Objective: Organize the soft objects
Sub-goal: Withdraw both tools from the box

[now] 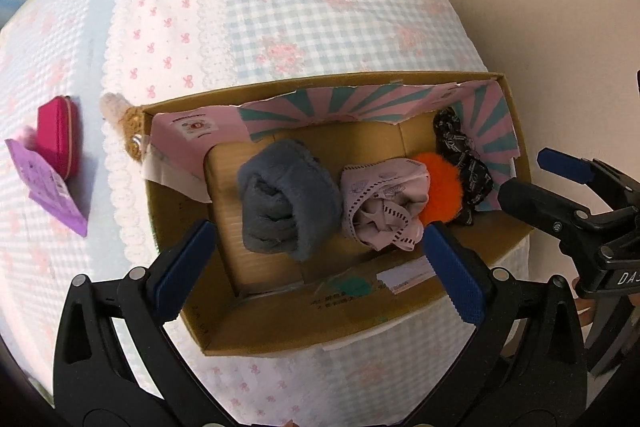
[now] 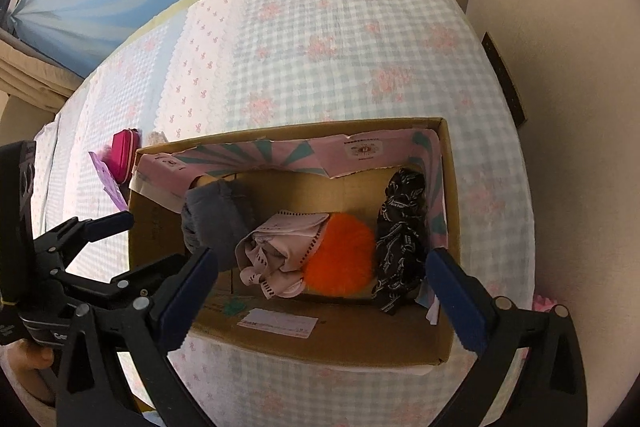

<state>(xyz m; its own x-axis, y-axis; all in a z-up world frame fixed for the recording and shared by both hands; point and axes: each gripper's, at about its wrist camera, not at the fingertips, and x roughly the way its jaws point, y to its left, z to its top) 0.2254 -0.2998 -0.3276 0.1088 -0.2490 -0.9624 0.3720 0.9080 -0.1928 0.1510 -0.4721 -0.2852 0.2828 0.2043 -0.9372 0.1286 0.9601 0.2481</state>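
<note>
Both grippers hang wide open and empty over the cardboard box (image 1: 280, 323). Left gripper (image 1: 320, 267) frames the grey roll (image 1: 288, 199) (lying on the box floor); right gripper (image 2: 320, 299) brackets the orange pompom (image 2: 340, 255), untouched.

The cardboard box (image 1: 248, 331) wall hides most of a fuzzy toy (image 1: 120, 115); label (image 2: 276, 323) print is unreadable.

One cardboard box (image 1: 280, 323) holds four soft things: one grey towel (image 1: 288, 199), one pink cloth (image 1: 380, 211), one orange pompom (image 1: 440, 187) and one black scarf (image 1: 464, 155).
</note>
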